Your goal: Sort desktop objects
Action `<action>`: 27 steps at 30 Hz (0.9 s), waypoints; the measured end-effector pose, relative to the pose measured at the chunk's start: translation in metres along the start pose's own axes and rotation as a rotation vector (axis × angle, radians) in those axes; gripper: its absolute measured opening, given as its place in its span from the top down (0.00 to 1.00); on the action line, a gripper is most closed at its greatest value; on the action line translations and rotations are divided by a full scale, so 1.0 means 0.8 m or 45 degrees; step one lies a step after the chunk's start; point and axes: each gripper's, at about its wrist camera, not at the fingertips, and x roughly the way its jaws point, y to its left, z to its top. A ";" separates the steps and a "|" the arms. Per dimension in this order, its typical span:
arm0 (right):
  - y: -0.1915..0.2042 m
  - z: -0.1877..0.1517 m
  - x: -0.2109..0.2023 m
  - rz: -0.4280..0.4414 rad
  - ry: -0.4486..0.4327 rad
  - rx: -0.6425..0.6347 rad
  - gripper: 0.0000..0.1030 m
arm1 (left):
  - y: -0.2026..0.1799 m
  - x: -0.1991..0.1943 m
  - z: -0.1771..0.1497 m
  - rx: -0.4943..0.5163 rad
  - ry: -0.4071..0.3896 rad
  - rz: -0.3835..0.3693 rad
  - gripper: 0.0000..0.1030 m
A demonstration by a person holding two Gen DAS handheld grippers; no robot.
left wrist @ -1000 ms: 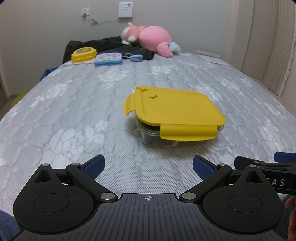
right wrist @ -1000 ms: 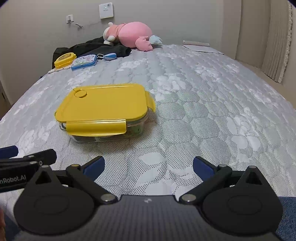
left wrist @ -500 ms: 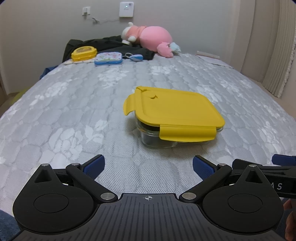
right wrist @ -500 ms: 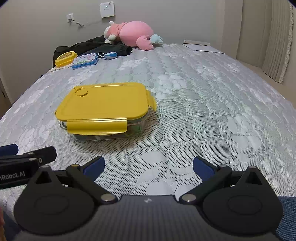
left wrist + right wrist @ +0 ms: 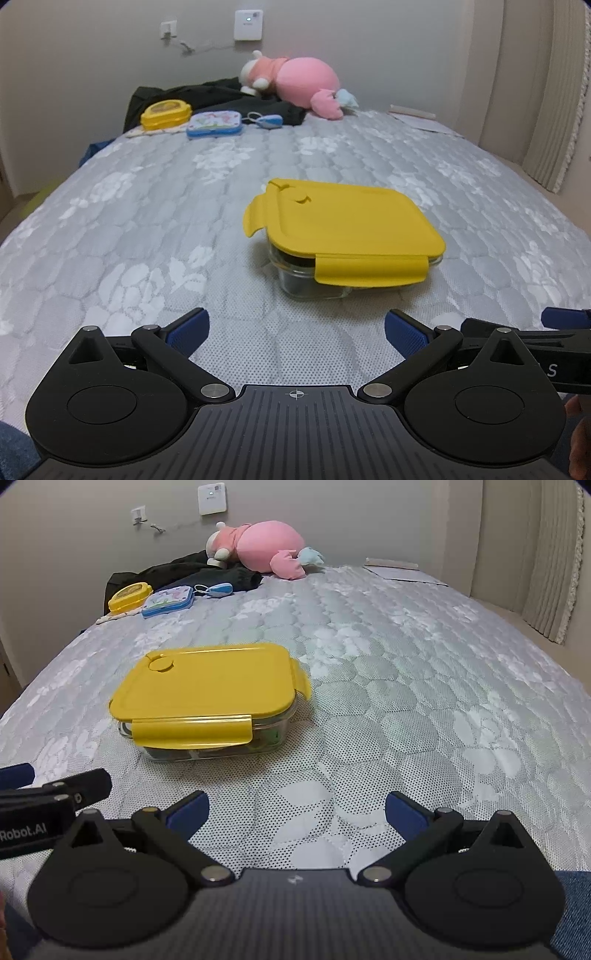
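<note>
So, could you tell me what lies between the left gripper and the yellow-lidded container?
Nothing: in the left wrist view, only bare quilted mattress separates the open left gripper from the yellow-lidded container.

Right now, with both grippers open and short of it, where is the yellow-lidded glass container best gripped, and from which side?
Probably the lid's side flaps. The glass container sits flat under a wide yellow lid, likely too broad to span. The near flap faces both grippers and hangs loose, so the right gripper could pinch it head-on; the left gripper could take the end flap.
</note>
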 end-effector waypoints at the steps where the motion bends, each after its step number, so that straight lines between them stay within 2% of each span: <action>1: 0.000 0.000 0.000 0.000 -0.002 0.000 0.00 | 0.000 0.000 0.000 -0.002 0.003 0.003 0.00; 16: 0.002 0.006 0.000 0.011 -0.012 -0.034 0.00 | 0.007 0.004 0.002 -0.052 0.036 0.008 0.00; 23: 0.003 0.015 -0.001 0.006 -0.015 -0.078 0.00 | 0.002 0.012 0.008 -0.024 0.098 0.051 0.00; 27: 0.000 0.019 0.006 0.009 0.020 -0.082 0.00 | -0.002 0.021 0.012 0.001 0.168 0.060 0.00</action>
